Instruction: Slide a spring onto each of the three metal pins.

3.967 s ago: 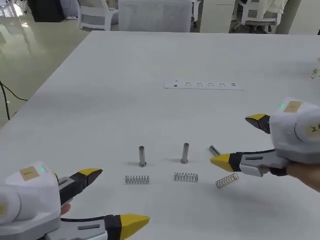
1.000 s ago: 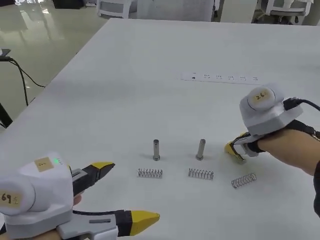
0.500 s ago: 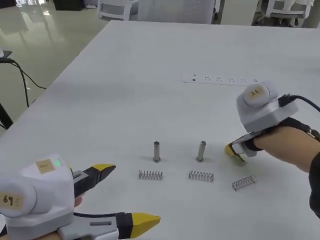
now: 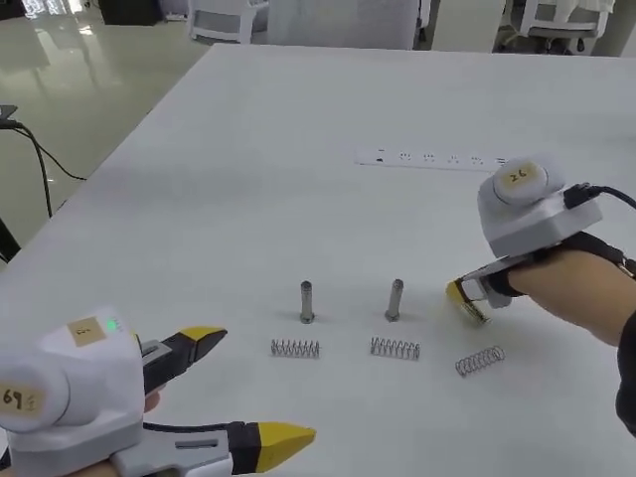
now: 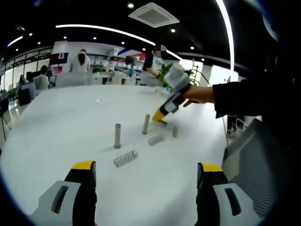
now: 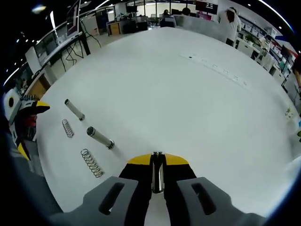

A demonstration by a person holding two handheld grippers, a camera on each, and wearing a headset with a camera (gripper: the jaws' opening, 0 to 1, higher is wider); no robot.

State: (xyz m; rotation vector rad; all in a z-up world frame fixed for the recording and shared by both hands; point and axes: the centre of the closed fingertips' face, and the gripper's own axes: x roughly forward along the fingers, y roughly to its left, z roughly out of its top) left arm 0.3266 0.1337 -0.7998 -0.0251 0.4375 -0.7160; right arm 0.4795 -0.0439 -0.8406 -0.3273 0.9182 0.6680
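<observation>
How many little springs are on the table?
3: the left spring before the left pin, the middle spring before the middle pin, the right spring by the right gripper holding the third pin.

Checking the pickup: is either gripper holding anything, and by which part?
The right gripper holds a metal pin, fingers shut on its shaft. The left gripper is open and holds nothing.

The right gripper [image 4: 466,301], jaws spread wide before, now pinching the third pin [image 6: 157,178], turned from sideways to tips down, at 3 o'clock of the middle pin [image 4: 395,298].
</observation>
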